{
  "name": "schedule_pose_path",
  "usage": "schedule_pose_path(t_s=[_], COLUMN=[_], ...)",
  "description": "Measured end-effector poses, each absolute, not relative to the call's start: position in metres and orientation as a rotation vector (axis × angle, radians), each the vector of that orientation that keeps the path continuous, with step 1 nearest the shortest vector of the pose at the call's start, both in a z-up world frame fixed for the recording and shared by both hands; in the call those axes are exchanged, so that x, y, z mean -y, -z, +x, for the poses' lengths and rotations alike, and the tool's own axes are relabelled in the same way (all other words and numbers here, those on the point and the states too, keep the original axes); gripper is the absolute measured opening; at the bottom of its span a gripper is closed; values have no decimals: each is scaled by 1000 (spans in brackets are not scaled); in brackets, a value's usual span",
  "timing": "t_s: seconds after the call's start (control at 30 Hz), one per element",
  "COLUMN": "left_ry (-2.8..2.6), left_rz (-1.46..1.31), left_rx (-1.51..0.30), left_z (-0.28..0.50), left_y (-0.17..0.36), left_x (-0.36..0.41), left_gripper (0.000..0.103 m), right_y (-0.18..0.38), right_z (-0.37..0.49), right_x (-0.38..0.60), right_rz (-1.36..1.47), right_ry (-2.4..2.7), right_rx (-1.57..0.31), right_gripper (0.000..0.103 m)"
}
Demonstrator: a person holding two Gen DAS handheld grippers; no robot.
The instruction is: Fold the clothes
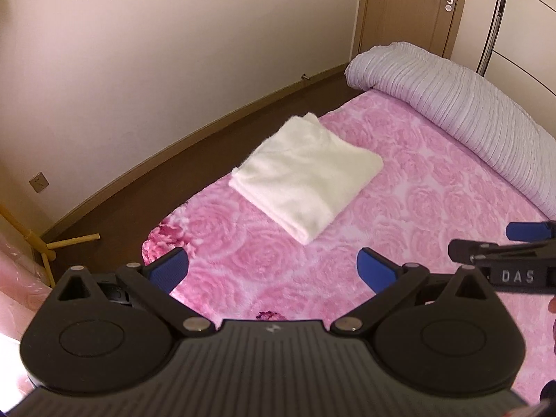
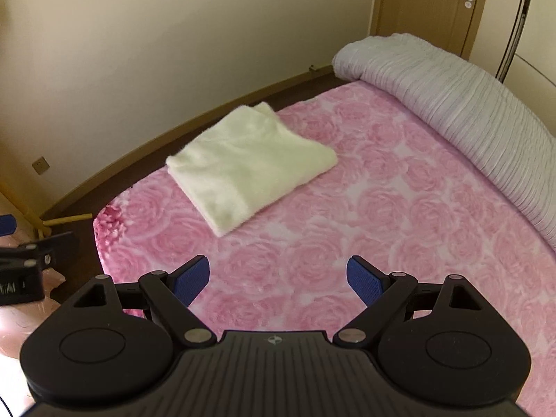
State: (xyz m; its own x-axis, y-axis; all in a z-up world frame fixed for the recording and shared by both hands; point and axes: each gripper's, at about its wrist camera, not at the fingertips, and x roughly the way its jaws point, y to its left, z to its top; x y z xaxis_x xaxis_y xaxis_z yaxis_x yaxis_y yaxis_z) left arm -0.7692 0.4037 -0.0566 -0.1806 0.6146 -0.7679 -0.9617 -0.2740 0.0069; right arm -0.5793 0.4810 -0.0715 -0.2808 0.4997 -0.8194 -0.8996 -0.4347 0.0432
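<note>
A cream fluffy garment [image 1: 305,177] lies folded into a neat rectangle on the pink rose-patterned bed cover [image 1: 434,208], near the bed's left edge. In the right wrist view the same folded garment [image 2: 250,166] lies ahead and to the left on the cover [image 2: 399,208]. My left gripper [image 1: 272,269] hovers over the cover short of the garment, jaws wide apart and empty. My right gripper [image 2: 278,278] is open too, with only bed cover between its blue pads. Each gripper shows at the edge of the other's view: the right one [image 1: 504,260], the left one [image 2: 31,260].
A rolled grey ribbed duvet [image 1: 462,111] lies along the far right side of the bed. Dark floor and a wooden skirting run along the cream wall [image 1: 139,69] to the left. A wooden stand's legs [image 1: 69,243] sit on the floor. A door [image 1: 417,7] is at the back.
</note>
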Motion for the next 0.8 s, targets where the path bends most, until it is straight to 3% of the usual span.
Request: schedule_pose_path(t_s=[0.8], left_ry=[-1665], left_rz=[-883], left_rx=[-714], left_z=[-748], left_y=[98], left_x=[-467], left_gripper=[102], right_y=[106], right_z=[-568], right_x=[-545], right_rz=[-1007], right_ry=[-1832], right_rx=[-755], right_gripper=[89])
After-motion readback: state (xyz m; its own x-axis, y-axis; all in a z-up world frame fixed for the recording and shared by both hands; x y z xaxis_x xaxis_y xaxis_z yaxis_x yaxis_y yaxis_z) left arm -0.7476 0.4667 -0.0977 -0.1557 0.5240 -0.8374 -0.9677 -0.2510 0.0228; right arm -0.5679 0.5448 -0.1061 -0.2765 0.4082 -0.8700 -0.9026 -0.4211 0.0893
